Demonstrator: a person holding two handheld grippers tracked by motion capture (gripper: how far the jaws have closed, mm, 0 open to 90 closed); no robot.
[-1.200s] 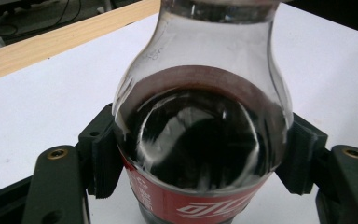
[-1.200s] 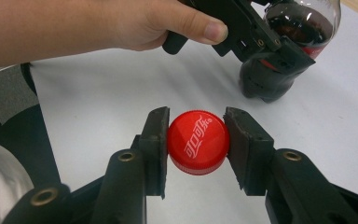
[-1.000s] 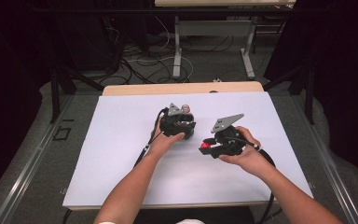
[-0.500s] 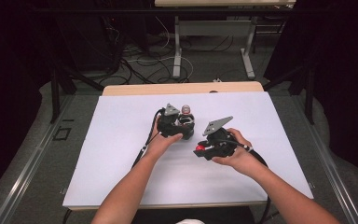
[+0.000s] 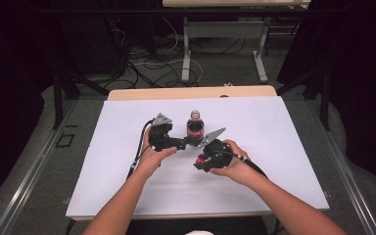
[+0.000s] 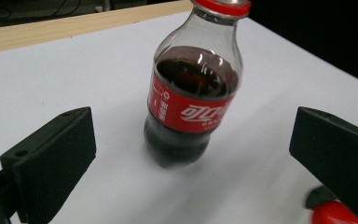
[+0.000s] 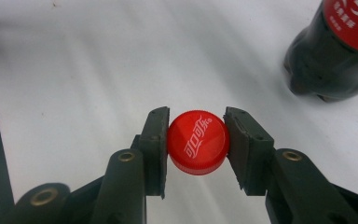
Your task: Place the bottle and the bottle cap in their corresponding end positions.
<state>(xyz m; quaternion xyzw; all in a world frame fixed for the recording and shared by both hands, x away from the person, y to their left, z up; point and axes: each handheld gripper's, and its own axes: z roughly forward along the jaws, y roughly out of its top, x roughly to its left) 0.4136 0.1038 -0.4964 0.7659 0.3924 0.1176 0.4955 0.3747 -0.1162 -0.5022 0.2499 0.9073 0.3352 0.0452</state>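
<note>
Bottle [image 6: 193, 93] upright on white table [image 5: 103, 161], uncapped, ahead of left gripper [image 6: 191, 154].
Left jaws just opened wide, nothing gripped, bottle beyond them; right gripper [image 7: 197, 142] clamps 1 red cap [image 7: 197, 141].

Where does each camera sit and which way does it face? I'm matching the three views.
High view: above the person's side, facing forward and down on the table; both forearms, left gripper, right gripper.
Left gripper view: along its open jaws at the bottle.
Right gripper view: along jaws clamping the red cap.
Shared: the bottle appears in all three.
</note>
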